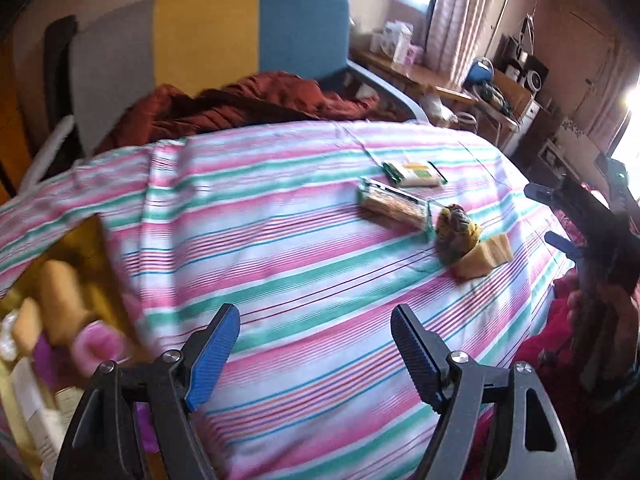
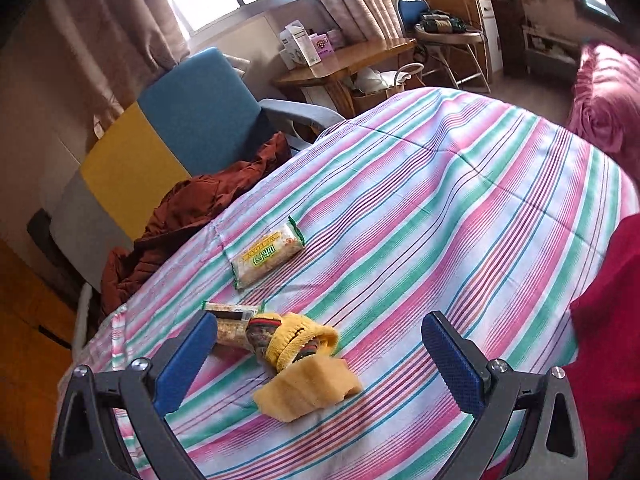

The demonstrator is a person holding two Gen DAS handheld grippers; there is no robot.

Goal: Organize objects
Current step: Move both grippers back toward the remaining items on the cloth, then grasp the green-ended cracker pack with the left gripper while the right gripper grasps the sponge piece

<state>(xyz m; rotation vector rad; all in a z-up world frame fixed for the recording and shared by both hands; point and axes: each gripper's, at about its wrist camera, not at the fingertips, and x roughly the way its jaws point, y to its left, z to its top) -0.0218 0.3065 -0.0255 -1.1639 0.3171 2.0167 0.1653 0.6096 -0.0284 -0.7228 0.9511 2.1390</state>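
A bed [image 2: 420, 200] under a pink, green and white striped sheet fills both views, with a blue and yellow chair [image 2: 192, 120] and a rust-brown jacket [image 2: 192, 208] just beside its far edge. At the bed's left edge, in the left wrist view, lies a yellow bag or bin [image 1: 86, 248], blurred, that already holds rolled cloths and soft items; it looks like the place things are being gathered into.

Four loose things remain on the sheet, clustered near each other: a pale snack packet with green ends [image 2: 266, 256], a longer clear-wrapped snack bar [image 2: 230, 326], a yellow-cuffed rolled sock or knit piece [image 2: 292, 342] touching that bar, and a yellow sponge-like cloth [image 2: 308, 390] touching the knit piece.

The step in hand seems to be the approach for another pick. The right gripper [image 2: 320, 356] has its jaws standing wide and empty, tilted down over the knit piece and the yellow cloth, which sit between its fingers in view but are not pressed. The left gripper [image 1: 316, 354] is also wide and empty, above bare sheet, well apart from the cluster.

The next move likely calls for lowering the right gripper onto one item, probably the knit piece, and closing without dragging the bar or cloth lying against it.
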